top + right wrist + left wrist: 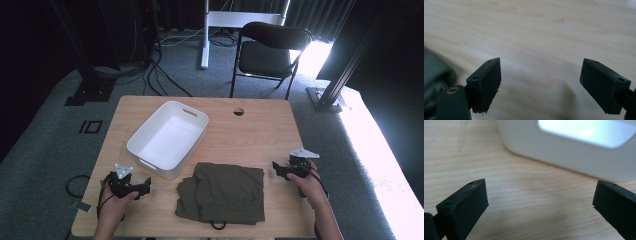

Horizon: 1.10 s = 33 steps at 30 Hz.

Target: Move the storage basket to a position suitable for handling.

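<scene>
A grey carpeted floor with a black folding chair [270,50] at twelve o'clock surrounds a light wooden table [260,130], where the work sits near the front edge. A folded olive-green garment [222,192] lies flat at six o'clock on the tabletop, between the two grippers and touching neither. The left gripper [145,186] rests on the wood at about nine o'clock from the cloth, just beside it, its jaws spread wide with only bare table between them; in the left gripper view [540,202] the same wide gap shows over wood grain. The right gripper [276,167] lies near the cloth's upper right corner, at roughly two o'clock from the garment's middle, jaws likewise wide apart and gripping nothing; the right gripper view [540,82] has a dark edge of the garment [436,72] at nine o'clock, outside the jaws. A white plastic bin [150,145] stands at eleven o'clock from the cloth, close beyond the left gripper [564,152].
</scene>
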Each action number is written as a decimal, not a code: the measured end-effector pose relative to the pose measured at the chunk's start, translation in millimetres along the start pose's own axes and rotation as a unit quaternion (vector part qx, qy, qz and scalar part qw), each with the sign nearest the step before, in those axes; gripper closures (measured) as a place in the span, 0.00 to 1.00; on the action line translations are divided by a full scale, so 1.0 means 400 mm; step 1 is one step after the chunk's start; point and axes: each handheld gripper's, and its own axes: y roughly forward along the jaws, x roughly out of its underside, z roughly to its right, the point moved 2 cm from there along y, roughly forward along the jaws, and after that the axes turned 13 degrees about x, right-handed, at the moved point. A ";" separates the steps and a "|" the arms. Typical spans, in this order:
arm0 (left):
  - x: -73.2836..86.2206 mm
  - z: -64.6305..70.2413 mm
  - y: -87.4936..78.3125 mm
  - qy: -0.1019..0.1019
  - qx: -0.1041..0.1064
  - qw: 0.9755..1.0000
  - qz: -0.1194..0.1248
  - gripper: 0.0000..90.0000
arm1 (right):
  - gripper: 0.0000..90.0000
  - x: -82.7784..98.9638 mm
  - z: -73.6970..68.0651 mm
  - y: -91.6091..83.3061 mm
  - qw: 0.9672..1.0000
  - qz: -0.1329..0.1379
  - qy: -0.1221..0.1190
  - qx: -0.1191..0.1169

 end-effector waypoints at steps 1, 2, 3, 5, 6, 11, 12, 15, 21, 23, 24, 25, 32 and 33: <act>-0.004 0.001 0.000 0.002 0.000 1.000 0.001 0.01 | 0.19 -0.008 -0.002 0.002 1.000 0.001 -0.003 -0.001; -0.009 0.004 -0.001 0.004 -0.001 1.000 0.001 0.01 | 0.19 -0.018 -0.006 0.005 1.000 0.003 -0.006 -0.001; -0.013 0.007 -0.002 0.005 0.000 1.000 0.004 0.01 | 0.19 -0.030 -0.011 0.008 1.000 0.006 -0.006 -0.003; -0.022 0.015 -0.005 0.008 0.004 1.000 0.008 0.01 | 0.22 -0.053 -0.022 0.013 1.000 0.013 -0.014 -0.006; -0.027 0.020 -0.008 0.008 0.008 1.000 0.013 0.01 | 0.22 -0.064 -0.030 0.014 1.000 0.015 -0.017 -0.009; -0.052 0.049 -0.033 0.011 0.028 0.999 0.035 0.01 | 0.22 -0.125 -0.076 0.021 0.998 0.035 -0.029 -0.032; -0.058 0.056 -0.039 0.013 0.033 0.999 0.039 0.01 | 0.22 -0.134 -0.083 0.022 0.998 0.036 -0.032 -0.035; -0.073 0.072 -0.053 0.019 0.042 0.998 0.047 0.01 | 0.22 -0.164 -0.113 0.028 0.997 0.044 -0.043 -0.044; -0.099 0.098 -0.065 0.024 0.052 0.996 0.062 0.01 | 0.22 -0.229 -0.172 0.033 0.994 0.062 -0.062 -0.062; -0.105 0.105 -0.064 0.026 0.059 0.996 0.063 0.01 | 0.24 -0.253 -0.190 0.034 0.993 0.069 -0.066 -0.066; -0.108 0.109 -0.062 0.025 0.060 0.996 0.063 0.01 | 0.24 -0.262 -0.197 0.036 0.993 0.073 -0.069 -0.068; -0.110 0.111 -0.060 0.024 0.061 0.996 0.065 0.01 | 0.24 -0.275 -0.207 0.037 0.992 0.075 -0.070 -0.069; -0.121 0.125 -0.040 0.019 0.064 0.996 0.066 0.01 | 0.27 -0.367 -0.295 0.060 0.985 0.101 -0.100 -0.097; -0.121 0.127 -0.037 0.018 0.064 0.996 0.066 0.01 | 0.27 -0.381 -0.309 0.065 0.984 0.106 -0.103 -0.103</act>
